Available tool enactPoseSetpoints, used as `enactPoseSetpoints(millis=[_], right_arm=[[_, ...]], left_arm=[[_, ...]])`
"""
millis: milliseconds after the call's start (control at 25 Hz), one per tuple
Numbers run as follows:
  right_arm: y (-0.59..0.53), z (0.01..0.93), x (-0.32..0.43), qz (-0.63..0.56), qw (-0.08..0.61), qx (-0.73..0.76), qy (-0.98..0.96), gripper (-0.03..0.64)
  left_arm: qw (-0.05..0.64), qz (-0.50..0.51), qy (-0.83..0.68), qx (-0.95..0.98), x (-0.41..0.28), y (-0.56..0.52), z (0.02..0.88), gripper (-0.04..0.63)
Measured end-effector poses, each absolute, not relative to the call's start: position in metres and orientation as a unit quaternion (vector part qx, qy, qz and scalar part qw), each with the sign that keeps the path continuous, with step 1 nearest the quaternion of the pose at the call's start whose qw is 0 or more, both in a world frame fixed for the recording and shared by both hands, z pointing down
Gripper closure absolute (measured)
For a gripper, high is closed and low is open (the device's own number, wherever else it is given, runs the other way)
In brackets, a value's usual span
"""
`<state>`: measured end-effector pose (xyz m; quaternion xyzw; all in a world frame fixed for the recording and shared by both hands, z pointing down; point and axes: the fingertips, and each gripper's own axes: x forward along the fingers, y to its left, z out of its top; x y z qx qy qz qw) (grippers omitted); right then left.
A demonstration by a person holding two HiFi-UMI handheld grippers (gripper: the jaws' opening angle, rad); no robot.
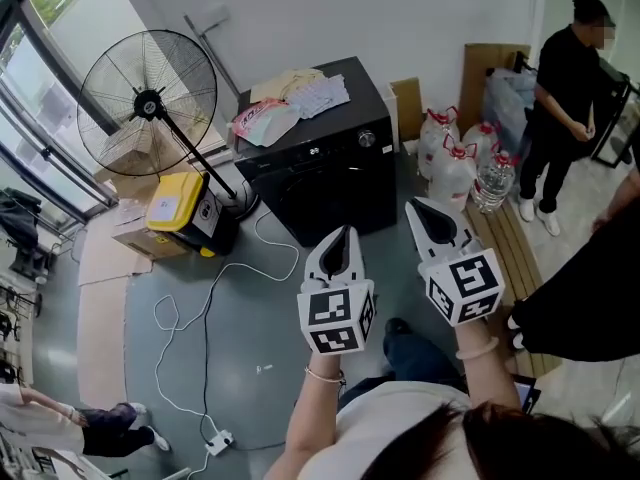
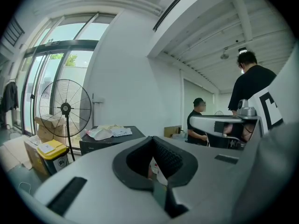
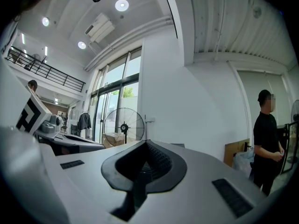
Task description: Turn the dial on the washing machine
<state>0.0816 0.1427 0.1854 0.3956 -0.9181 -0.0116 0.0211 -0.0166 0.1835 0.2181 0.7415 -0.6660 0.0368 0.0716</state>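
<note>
The black washing machine (image 1: 330, 173) stands against the back wall, and its round silver dial (image 1: 367, 139) sits on the front panel at the top right. Cloths and a plastic bag (image 1: 290, 103) lie on its lid. In the head view my left gripper (image 1: 345, 234) and right gripper (image 1: 419, 208) are held side by side in front of the machine, well short of it, both pointing toward it. Both are shut, with nothing between their jaws. The left gripper view looks past the shut left gripper (image 2: 152, 139) at the machine's top (image 2: 107, 139). The right gripper (image 3: 146, 143) faces the wall.
A large standing fan (image 1: 148, 90) and a yellow-lidded bin (image 1: 178, 203) stand left of the machine. A white cable runs to a power strip (image 1: 218, 440) on the floor. Water bottles (image 1: 455, 163) and a wooden bench (image 1: 515, 258) are at the right, near a person in black (image 1: 565, 88).
</note>
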Motion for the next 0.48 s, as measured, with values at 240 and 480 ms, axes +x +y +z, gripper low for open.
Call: enactPoseSetpoints(millis=[240,480], right_arm=[[0.145,0.19,0.083,-0.003,0.009,0.4,-0.917,0.591],[0.148,0.193,0.085,-0.001,0.004,0.404,-0.915,0.591]], left_arm=[[0.073,0.038,-0.665,0.742,-0.016,0.189,0.222,0.578],[0.075,0.047,-0.665,0.742,-0.015,0.195,0.228,0.578]])
